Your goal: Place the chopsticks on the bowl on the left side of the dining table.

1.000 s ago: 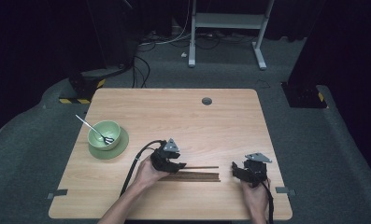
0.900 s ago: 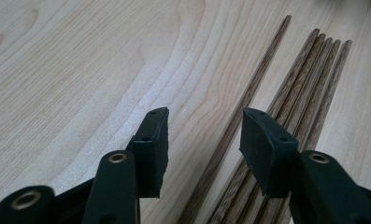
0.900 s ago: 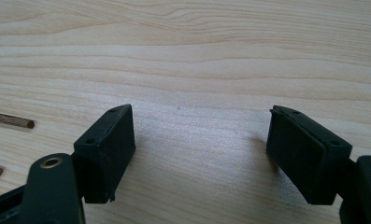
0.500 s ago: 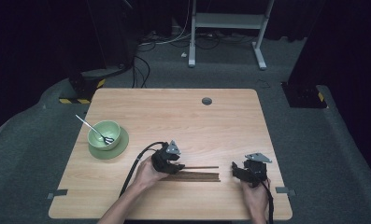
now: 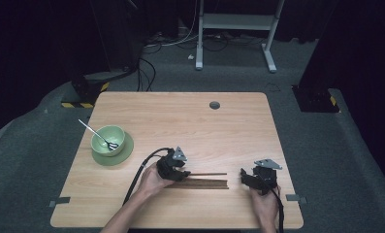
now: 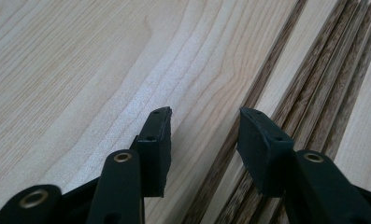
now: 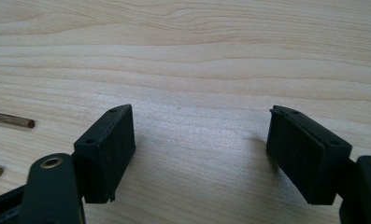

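Straddling one dark wooden stick, your left tool (image 6: 204, 140) stands with its jaws half open and has just been closing; the pads do not yet press the single stick (image 6: 248, 105) that runs up between them. That stick lies slightly apart from the bundle of sticks (image 5: 200, 183), which rests flat on the tabletop (image 5: 219, 131) near your edge, between your two hands. Your right tool (image 7: 199, 149) rests with its jaws wide apart over bare wood, holding nothing, just off the bundle's far end. Judged from their look, the sticks are light, stiff, thin and round, so they are likely to roll or slip; take the single one near its end, square across the pads. Farther to the left, well apart from the sticks, a green bowl (image 5: 103, 137) sits on a green plate (image 5: 124, 152), with a metal utensil (image 5: 95, 134) leaning inside it.
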`<state>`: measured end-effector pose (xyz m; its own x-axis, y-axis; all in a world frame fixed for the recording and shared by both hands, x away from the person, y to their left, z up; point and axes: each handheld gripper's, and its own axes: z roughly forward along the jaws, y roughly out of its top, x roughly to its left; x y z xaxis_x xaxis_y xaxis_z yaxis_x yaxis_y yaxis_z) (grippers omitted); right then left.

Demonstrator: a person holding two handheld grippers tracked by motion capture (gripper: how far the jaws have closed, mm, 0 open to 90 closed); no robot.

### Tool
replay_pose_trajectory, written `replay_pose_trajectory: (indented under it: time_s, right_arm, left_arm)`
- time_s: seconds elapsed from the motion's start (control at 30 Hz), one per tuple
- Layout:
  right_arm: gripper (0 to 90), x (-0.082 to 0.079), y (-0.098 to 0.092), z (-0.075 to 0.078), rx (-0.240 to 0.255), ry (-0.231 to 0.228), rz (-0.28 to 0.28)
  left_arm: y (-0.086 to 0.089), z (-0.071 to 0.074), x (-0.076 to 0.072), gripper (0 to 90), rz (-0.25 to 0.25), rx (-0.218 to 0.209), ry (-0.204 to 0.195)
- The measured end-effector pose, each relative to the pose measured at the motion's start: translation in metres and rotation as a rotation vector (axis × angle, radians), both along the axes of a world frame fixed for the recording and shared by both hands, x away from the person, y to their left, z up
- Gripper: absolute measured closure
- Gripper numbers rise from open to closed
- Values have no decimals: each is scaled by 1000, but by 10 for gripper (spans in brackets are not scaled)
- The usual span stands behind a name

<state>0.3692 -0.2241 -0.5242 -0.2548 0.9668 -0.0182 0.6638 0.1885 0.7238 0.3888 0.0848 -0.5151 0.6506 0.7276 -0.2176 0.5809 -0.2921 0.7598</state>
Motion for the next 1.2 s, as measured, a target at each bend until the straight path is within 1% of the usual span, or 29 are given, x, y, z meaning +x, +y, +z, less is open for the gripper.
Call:
replay_pose_trajectory:
  time_s: [0.07, 0.1, 0.13, 0.17, 0.27, 0.3, 0.33, 0.37, 0.43, 0.47, 0.5, 0.6, 0.63, 0.73, 0.83, 1.0, 1.03, 1.07, 1.1, 1.17, 1.2]
  right_arm:
    - [232, 0, 0, 0, 0, 0, 0]
    - [232, 0, 0, 0, 0, 0, 0]
    - [232, 0, 0, 0, 0, 0, 0]
    - [232, 0, 0, 0, 0, 0, 0]
    - [232, 0, 0, 0, 0, 1, 0]
    - [232, 0, 0, 0, 0, 0, 1]
    - [231, 0, 0, 0, 0, 0, 1]
    - [232, 0, 0, 0, 0, 0, 1]
    - [232, 0, 0, 0, 0, 0, 1]
    - [231, 0, 0, 0, 0, 0, 1]
    - [232, 0, 0, 0, 0, 1, 1]
    - [232, 0, 0, 0, 0, 0, 1]
    - [232, 0, 0, 0, 0, 0, 1]
    - [232, 0, 0, 0, 1, 1, 2]
    - [232, 0, 0, 0, 0, 1, 2]
    - [232, 0, 0, 0, 1, 1, 2]
    - [232, 0, 0, 0, 1, 1, 2]
    - [232, 0, 0, 0, 1, 1, 2]
    - [232, 0, 0, 0, 1, 1, 2]
    - [232, 0, 0, 0, 1, 1, 2]
    - [232, 0, 0, 0, 1, 1, 2]
  left_arm:
    - [1, 0, 1, 544, -6, 12, 1]
    - [1, -1, 1, 544, 3, -2, 0]
    - [1, 0, 1, 542, 3, 1, 2]
    - [1, -1, 1, 541, 12, -11, 0]
    - [3, -1, 3, 541, 4, 9, -3]
    - [3, -1, 3, 541, 11, 3, -3]
    - [4, -1, 3, 541, 10, 8, -1]
    - [3, -1, 4, 542, 18, -1, -1]
    - [3, -2, 4, 543, 21, -3, 0]
    - [3, -2, 5, 543, 21, -3, 0]
    - [4, -2, 6, 543, 16, 8, 1]
    - [4, -3, 8, 549, 31, -9, -1]
    - [5, -3, 9, 552, 31, -3, -2]
    - [7, -3, 12, 559, 41, -13, 3]
    - [6, -4, 14, 566, 56, -26, -1]
    - [6, -4, 17, 572, 53, -20, -4]
    - [5, -4, 18, 573, 62, -32, -5]
    - [4, -3, 19, 574, 60, -25, 1]
    - [3, -3, 20, 573, 49, 0, 1]
    - [-1, -2, 22, 573, 38, 20, -6]
    - [-2, -2, 23, 576, 40, 7, -2]
